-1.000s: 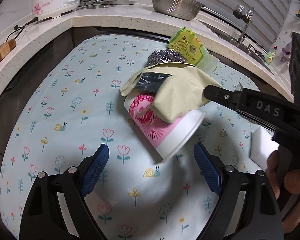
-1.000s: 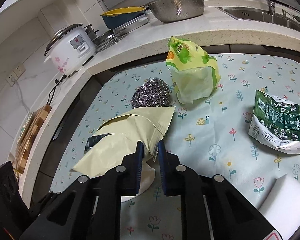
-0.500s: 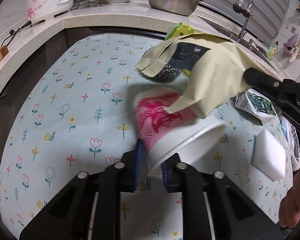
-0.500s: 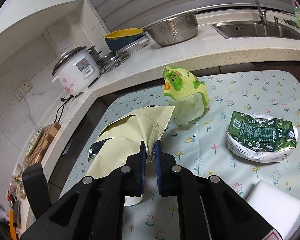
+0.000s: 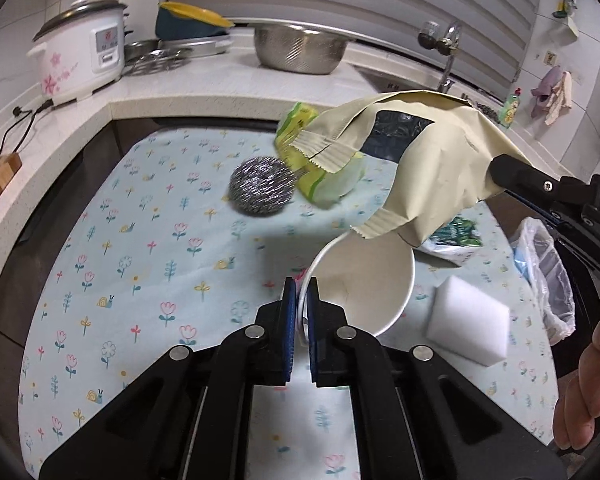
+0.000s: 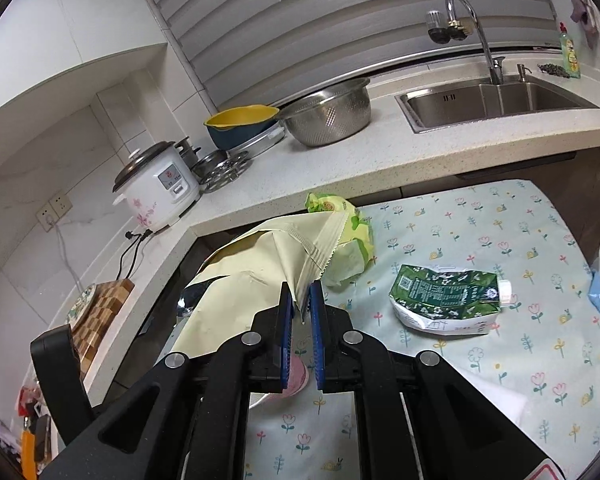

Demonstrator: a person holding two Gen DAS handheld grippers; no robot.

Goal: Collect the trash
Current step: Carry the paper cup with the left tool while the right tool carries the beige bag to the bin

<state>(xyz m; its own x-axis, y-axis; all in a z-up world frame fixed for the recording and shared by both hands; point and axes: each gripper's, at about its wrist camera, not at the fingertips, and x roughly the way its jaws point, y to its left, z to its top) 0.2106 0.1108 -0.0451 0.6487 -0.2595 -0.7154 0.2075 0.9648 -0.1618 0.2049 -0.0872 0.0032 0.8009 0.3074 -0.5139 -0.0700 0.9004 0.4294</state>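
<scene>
My left gripper [image 5: 300, 300] is shut on the rim of a white paper cup [image 5: 364, 280], held tilted above the flowered tablecloth [image 5: 148, 264] with its mouth toward the camera. In the right wrist view the cup's pink outside [image 6: 296, 376] shows below the jaws. My right gripper [image 6: 301, 304] is shut on a corner of a crumpled beige pouch [image 6: 252, 280] with a dark window. In the left wrist view that beige pouch [image 5: 432, 168] hangs in the air above and behind the cup, held by the right gripper's fingers [image 5: 516, 176].
On the cloth lie a steel scourer [image 5: 260, 190], a yellow-green packet [image 5: 328, 184], a crushed green carton [image 6: 444, 296] and a white sponge [image 5: 468, 328]. A clear plastic bag [image 5: 548, 280] hangs at the right edge. The counter holds a rice cooker [image 5: 84, 48], colander [image 5: 300, 50] and sink [image 6: 496, 100].
The left gripper's jaws closed on the cup's rim and lifted it off the cloth. The right gripper rose with the beige pouch, pulling it clear of the cup.
</scene>
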